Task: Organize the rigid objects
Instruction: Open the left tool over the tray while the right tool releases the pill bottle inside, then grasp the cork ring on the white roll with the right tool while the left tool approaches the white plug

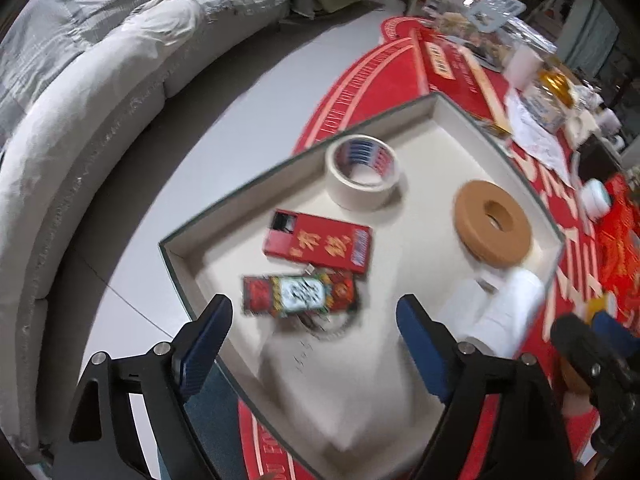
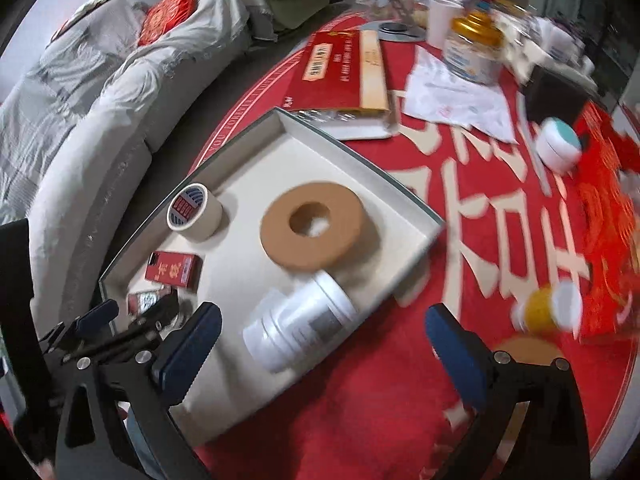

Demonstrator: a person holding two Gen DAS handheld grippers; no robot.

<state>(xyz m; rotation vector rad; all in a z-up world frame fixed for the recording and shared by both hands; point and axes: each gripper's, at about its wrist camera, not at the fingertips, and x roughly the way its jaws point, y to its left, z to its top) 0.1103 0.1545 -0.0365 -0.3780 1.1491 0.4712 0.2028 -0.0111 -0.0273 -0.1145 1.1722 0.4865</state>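
Tray (image 1: 436, 106), white cardboard, shallow, sits on red cloth (image 2: 400, 380). Inside: round tape roll (image 1: 362, 172), flat brown ring (image 1: 494, 226), two small red boxes (image 1: 320, 244), smooth white jar (image 2: 300, 326) on its side. Your left gripper (image 1: 314, 336) wide, holding nothing. Your right gripper (image 2: 320, 344) wide, holding nothing.

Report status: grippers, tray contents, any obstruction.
Left gripper open, empty, over tray. Right gripper open, empty. White bottle lies in tray beside brown ring. Yellow jar outside tray. No obstruction.
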